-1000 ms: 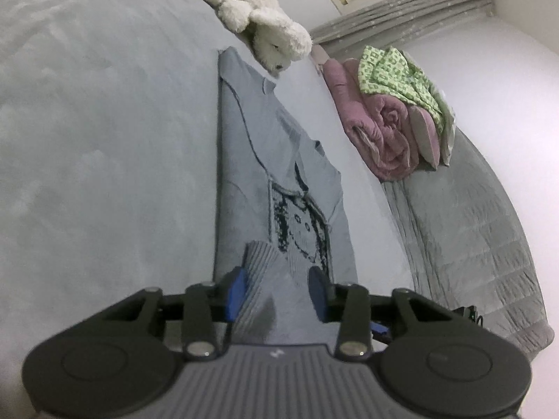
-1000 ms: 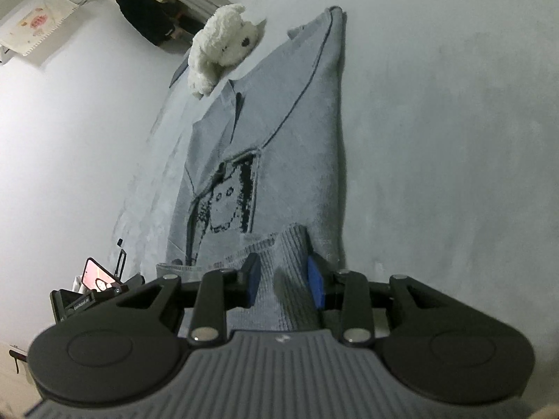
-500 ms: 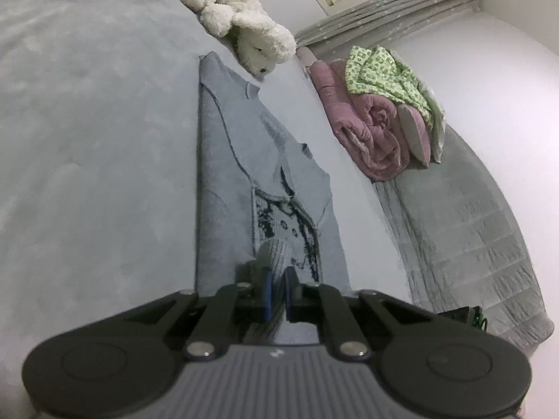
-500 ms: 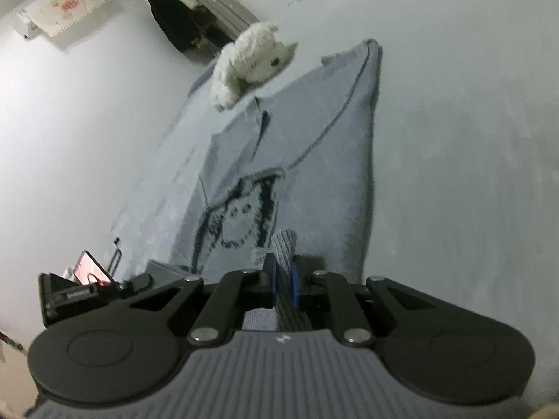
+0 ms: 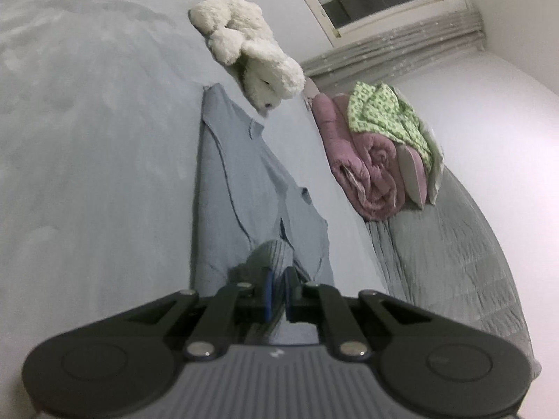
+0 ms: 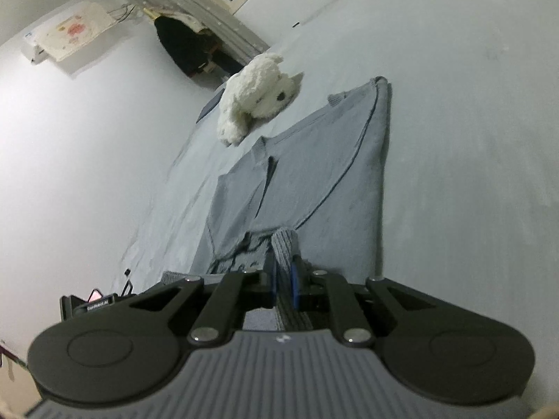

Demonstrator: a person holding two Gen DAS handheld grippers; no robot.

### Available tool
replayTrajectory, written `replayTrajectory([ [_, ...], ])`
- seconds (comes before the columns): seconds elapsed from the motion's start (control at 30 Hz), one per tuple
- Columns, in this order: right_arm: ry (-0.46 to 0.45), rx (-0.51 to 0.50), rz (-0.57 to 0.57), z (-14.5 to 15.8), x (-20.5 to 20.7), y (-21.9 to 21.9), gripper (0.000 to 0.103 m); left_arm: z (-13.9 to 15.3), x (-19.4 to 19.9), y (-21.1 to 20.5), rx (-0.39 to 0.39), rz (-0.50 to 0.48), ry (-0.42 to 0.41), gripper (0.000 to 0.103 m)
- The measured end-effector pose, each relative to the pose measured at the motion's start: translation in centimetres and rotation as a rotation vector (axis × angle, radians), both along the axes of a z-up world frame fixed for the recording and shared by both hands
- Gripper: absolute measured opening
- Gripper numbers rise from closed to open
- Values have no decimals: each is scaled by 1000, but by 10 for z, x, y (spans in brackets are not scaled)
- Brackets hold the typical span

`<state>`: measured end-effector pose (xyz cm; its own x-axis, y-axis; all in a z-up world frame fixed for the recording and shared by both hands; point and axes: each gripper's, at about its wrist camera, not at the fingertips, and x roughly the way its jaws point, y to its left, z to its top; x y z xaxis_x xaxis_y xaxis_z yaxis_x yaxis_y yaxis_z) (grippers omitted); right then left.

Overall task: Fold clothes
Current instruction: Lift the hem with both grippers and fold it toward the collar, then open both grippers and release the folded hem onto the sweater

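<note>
Ribbed knit hem bunched between blue pads of both grippers: left gripper pinching one hem corner of the grey sweater, right gripper pinching the other, jaws having just closed on the fabric. Sweater lies flat on the bed ahead of both grippers, sleeves already folded in, neck end farthest away, knitted picture partly covered just ahead of the right gripper. White plush dog sits just beyond the collar; pink rolled quilt with green patterned cloth off to the right of the left gripper. Step in hand looks like bottom-to-top fold. To do it well: keep both pinches firm, lift level, carry hem forward together so the edge stays straight, land it short of the collar, clear of the plush dog.
</note>
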<state>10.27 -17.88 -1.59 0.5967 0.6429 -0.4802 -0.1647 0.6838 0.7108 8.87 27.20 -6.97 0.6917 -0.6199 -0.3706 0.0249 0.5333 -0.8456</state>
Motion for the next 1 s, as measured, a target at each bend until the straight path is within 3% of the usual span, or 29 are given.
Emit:
replayTrajectory([
  [0.37,-15,3,-23,-15,27,-4,11,-18,27,3,7,71,-2,6],
  [0.63,-27,-117,-23,-27,31,3,11,-13,33,-12,181,97,-21,7],
  [0.77,-71,-175,-25,-16,25,8,18,-1,28,-18,256,124,-48,10],
  [0.87,-123,-224,-51,-3,18,8,36,11,19,-15,302,186,-86,13],
  [1.0,-196,-280,-47,10,10,15,36,27,7,-20,335,169,-154,13],
])
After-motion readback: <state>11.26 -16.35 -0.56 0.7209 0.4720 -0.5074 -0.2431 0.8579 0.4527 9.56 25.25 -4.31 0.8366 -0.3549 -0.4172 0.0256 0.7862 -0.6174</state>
